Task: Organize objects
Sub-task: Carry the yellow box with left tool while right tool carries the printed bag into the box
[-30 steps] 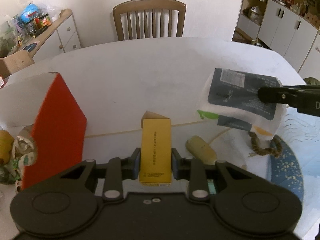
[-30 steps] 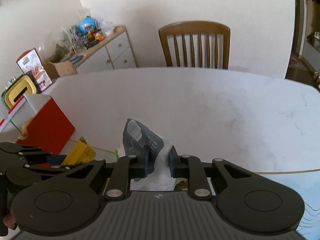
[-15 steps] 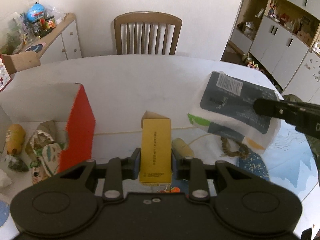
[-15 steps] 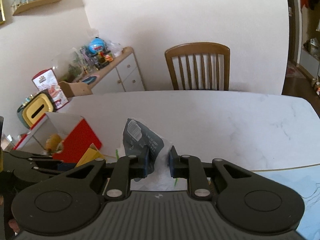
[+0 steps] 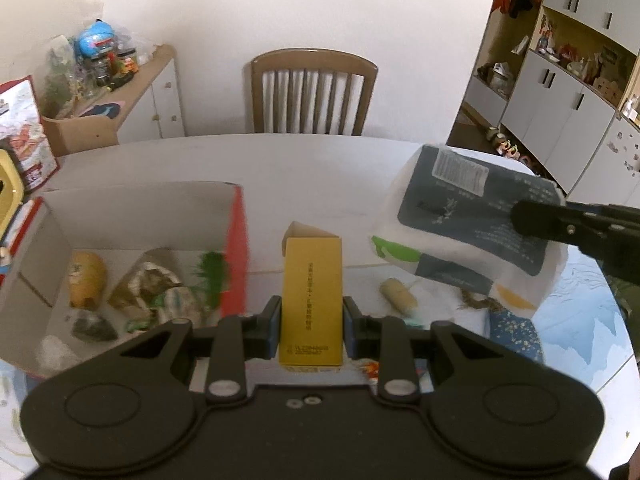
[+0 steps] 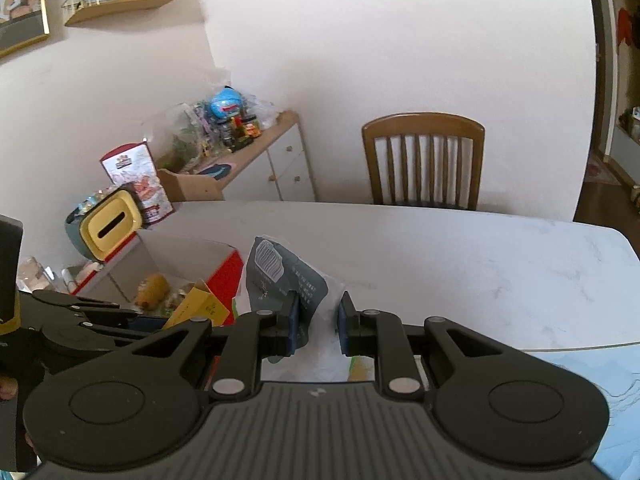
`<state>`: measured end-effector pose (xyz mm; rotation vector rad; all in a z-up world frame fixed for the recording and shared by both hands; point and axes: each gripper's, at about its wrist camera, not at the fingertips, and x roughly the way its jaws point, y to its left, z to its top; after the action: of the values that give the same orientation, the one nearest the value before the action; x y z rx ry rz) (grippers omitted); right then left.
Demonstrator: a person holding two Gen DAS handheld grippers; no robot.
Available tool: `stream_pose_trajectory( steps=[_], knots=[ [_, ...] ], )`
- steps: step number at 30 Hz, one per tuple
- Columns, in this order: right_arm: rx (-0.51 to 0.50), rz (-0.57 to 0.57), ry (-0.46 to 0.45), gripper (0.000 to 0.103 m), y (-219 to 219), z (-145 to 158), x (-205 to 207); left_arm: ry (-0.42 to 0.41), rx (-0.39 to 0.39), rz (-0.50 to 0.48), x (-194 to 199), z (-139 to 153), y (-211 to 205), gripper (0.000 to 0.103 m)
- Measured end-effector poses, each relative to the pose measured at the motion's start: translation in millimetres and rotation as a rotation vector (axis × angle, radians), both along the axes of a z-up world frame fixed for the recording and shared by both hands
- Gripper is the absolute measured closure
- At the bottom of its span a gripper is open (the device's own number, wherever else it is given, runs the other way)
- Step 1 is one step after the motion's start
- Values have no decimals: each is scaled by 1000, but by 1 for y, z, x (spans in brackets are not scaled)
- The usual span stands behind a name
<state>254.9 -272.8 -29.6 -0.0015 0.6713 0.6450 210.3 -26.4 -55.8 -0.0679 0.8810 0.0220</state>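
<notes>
My left gripper (image 5: 312,322) is shut on a yellow carton (image 5: 312,296), held upright above the table with its top flap open. The same carton (image 6: 200,306) shows at the left of the right wrist view. My right gripper (image 6: 318,326) is shut on a grey and white plastic pouch (image 6: 284,276), lifted off the table. In the left wrist view the pouch (image 5: 468,216) hangs at the right, pinched by the black fingers (image 5: 536,218). An open red box (image 5: 236,248) with white inner walls stands at the left and holds several snacks and wrappers.
A small tan roll (image 5: 398,294) and a brown twisted rope (image 5: 478,304) lie on the white table (image 5: 280,176) beside a blue patterned mat (image 5: 516,336). A wooden chair (image 5: 314,92) stands at the far side. A yellow tissue holder (image 6: 110,232) sits behind the box.
Both grippers have risen with their loads and drawn back from the table. The inside of the red box has come into view at the left. Neither grip has changed.
</notes>
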Motion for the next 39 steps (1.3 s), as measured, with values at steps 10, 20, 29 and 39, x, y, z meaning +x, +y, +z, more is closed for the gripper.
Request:
stream_pose_trajectory(
  steps=[10,20,29,39],
  knots=[
    [-2,29,-23,84,55,13,-29,1,2,39,-16,11,68,75],
    [-7,30,-11,84,114,10,-45,-3,16,61,-17,18,126,75],
    [-20,12,8,84,167,-1,-46,4,45,74,-11,17,171,75],
    [-60,53,36,84,225,-26,-42,77,60,91,4,-12,215,75]
  ],
)
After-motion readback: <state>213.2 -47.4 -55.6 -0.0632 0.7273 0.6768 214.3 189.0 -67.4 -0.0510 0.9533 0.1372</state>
